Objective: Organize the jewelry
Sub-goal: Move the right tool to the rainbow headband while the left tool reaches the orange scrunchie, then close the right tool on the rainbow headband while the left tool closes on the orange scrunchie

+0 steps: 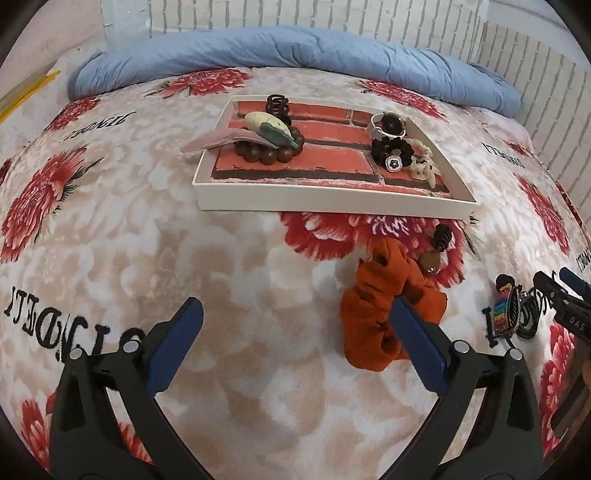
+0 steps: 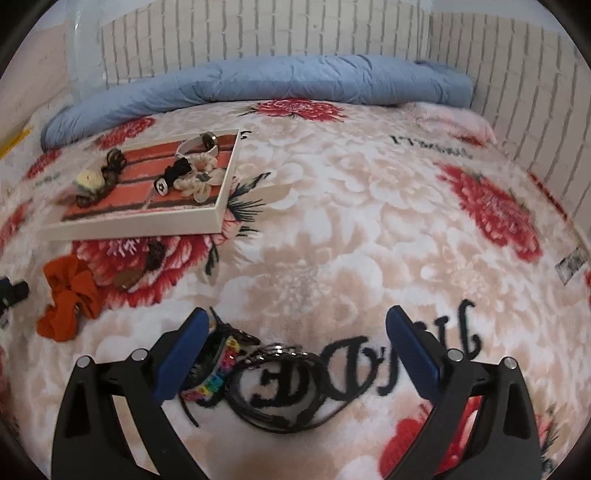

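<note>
**Tray loaded at both ends, 3 pieces loose on the blanket**

The floral blanket [image 1: 110,229] covers the whole bed, with a rolled blue duvet [image 1: 295,51] along its far edge against the white brick wall [image 2: 258,33]. Wide bare blanket lies to the right of the tray in the right wrist view

The white tray [image 1: 332,201], lined with a red brick print, sits toward the far side. Its left end holds a wooden bead bracelet [image 1: 269,151], a cream and green clip [image 1: 273,127] lying on it, a pink clip [image 1: 218,142] jutting over the left rim, and a dark claw clip [image 1: 277,105] behind. Its right end holds a silver watch [image 1: 388,125], a black scrunchie [image 1: 391,149] and a cream scrunchie [image 1: 424,162]. The middle of the tray floor is bare

Just in front of the tray lie an orange scrunchie [image 1: 373,314] and a small brown claw clip [image 1: 441,236], near each other

The left gripper [image 1: 295,328] hovers with jaws wide apart, its right finger over the orange scrunchie, holding nothing

The right gripper [image 2: 297,332] is spread wide too, straddling a rainbow woven bracelet [image 2: 218,373] and black cord bracelets [image 2: 288,391] that lie on the blanket; the rainbow one is just beside the left finger
</note>
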### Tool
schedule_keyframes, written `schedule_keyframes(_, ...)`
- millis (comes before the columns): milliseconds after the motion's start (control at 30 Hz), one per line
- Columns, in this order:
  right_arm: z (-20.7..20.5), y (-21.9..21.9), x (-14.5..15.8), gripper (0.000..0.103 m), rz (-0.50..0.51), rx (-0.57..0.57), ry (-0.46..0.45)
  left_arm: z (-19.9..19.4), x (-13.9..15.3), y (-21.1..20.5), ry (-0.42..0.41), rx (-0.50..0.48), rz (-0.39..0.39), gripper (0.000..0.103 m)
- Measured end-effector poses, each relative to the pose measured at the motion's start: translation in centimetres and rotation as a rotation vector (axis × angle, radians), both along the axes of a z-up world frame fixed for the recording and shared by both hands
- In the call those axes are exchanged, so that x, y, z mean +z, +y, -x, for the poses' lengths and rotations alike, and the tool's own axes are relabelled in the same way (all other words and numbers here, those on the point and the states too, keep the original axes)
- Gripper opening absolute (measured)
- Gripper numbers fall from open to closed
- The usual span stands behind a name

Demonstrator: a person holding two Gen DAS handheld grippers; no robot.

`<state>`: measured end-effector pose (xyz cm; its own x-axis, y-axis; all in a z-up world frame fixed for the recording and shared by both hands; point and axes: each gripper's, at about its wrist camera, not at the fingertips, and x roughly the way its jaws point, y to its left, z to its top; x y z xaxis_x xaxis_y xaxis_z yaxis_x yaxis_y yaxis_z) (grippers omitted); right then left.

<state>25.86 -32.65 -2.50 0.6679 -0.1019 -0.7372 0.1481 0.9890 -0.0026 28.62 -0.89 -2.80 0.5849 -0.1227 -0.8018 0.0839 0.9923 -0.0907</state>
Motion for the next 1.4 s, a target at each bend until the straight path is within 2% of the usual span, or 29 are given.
schedule_keyframes(400,-0.6,0.1,0.0,0.094,-0.024,0.02,0.016,0.2,-0.6,-1.2,0.004,-0.01,-0.028,0.098)
schedule_keyframes(633,-2.0,1.5,-0.1,0.094,-0.015,0.047,0.002,-0.5,-0.8,-2.2,-0.003,-0.025,-0.053,0.098)
schedule_keyframes(833,-2.5,2.8,-0.5,0.094,0.045,0.07,0.003,-1.0,-1.4,-2.3,0.007,-0.041,-0.06,0.098)
schedule_keyframes(1000,-1.9,2.4,-0.4,0.094,0.023,0.066,0.03,-0.9,-1.6,-2.8,0.005,-0.063,-0.065,0.098)
schedule_keyframes(1067,-1.7,2.3,-0.6,0.092,0.013,0.064,0.05,-0.9,-1.6,-3.1,-0.005,-0.066,-0.084,0.097)
schedule_keyframes(1133,-1.6,2.2,-0.9,0.08,-0.001,0.065,0.066,-1.0,-1.7,-3.3,-0.007,-0.069,-0.09,0.095)
schedule_keyframes(1167,-1.5,2.2,-1.0,0.078,-0.013,0.063,0.078,-1.1,-1.7,-3.3,-0.003,-0.072,-0.085,0.09)
schedule_keyframes(1400,-1.9,2.9,-2.1,0.078,-0.034,0.071,0.131,-1.8,-3.2,-3.7,0.038,-0.092,-0.085,0.085)
